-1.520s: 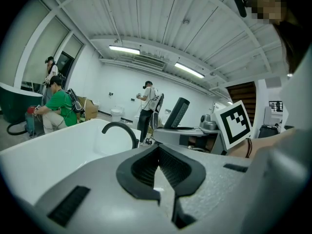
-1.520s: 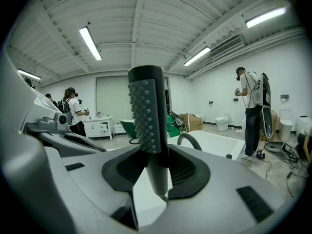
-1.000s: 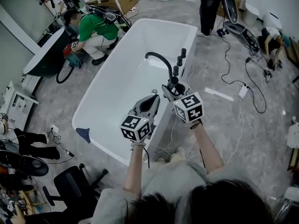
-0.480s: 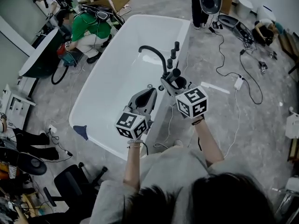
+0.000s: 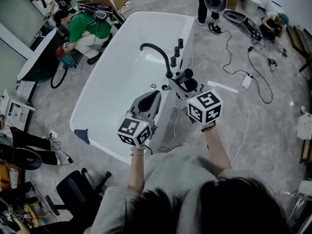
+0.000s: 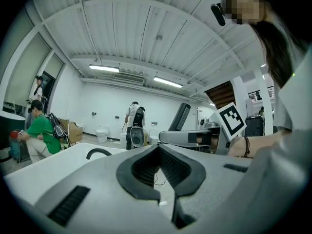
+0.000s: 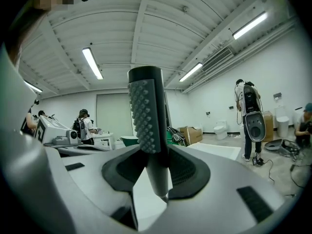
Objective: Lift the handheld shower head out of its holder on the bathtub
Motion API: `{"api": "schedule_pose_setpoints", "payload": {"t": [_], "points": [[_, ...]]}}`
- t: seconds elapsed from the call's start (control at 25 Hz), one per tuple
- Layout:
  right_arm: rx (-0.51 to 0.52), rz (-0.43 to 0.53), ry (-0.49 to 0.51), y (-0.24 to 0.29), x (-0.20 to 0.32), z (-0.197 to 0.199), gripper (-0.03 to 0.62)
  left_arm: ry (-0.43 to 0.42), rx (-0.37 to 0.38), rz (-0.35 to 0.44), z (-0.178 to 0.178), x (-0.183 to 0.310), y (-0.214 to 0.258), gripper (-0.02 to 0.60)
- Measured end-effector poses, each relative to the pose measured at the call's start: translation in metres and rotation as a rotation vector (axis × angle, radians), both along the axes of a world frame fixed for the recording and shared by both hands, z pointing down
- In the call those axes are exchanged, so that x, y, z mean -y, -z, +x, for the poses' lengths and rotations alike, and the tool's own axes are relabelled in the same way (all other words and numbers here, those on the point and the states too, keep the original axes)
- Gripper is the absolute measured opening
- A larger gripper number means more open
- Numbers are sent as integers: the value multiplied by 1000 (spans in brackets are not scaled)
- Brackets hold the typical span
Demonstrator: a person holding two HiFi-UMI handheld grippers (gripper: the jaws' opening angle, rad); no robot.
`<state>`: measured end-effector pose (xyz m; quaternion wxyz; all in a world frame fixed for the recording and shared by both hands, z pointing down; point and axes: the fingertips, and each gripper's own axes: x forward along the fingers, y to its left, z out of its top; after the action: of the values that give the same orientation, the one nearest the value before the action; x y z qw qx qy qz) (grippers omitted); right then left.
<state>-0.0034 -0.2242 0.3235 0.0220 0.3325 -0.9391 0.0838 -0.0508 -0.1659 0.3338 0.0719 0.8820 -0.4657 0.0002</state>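
Note:
A black stick-shaped shower head (image 5: 185, 75) is clamped by its handle in my right gripper (image 5: 181, 84), above the right rim of the white bathtub (image 5: 97, 89). In the right gripper view the shower head (image 7: 146, 113) stands upright between the pads of the right gripper (image 7: 157, 152), its nubbed face turned left. A thin hose (image 5: 174, 123) hangs down outside the tub below it. My left gripper (image 5: 155, 95) hovers just left of the right one over the tub's near end. Its tips meet in the left gripper view (image 6: 158, 148), with nothing between them.
A curved black faucet (image 5: 156, 50) and several black knobs (image 5: 176, 50) stand on the right rim. A blue cloth (image 5: 82, 134) lies on the near left rim. A person in green (image 5: 87, 30) crouches by the tub's far left. Cables (image 5: 243, 72) trail across the floor at right.
My right gripper has risen with the shower head in it and drawn slightly toward me. My left gripper has come up alongside it, still shut.

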Motion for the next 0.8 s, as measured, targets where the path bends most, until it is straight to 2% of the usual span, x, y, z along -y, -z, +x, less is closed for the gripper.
{"api": "schedule_pose_setpoints", "payload": {"t": [0.28, 0.48, 0.8], "points": [[24, 13, -11, -3, -3, 8, 132, -17, -7, -28, 13, 2, -12, 5], [28, 32, -2, 3, -3, 8, 132, -34, -44, -17, 16, 4, -8, 5], [57, 32, 5, 4, 5, 16, 132, -32, -42, 2, 21, 11, -8, 5]]}}
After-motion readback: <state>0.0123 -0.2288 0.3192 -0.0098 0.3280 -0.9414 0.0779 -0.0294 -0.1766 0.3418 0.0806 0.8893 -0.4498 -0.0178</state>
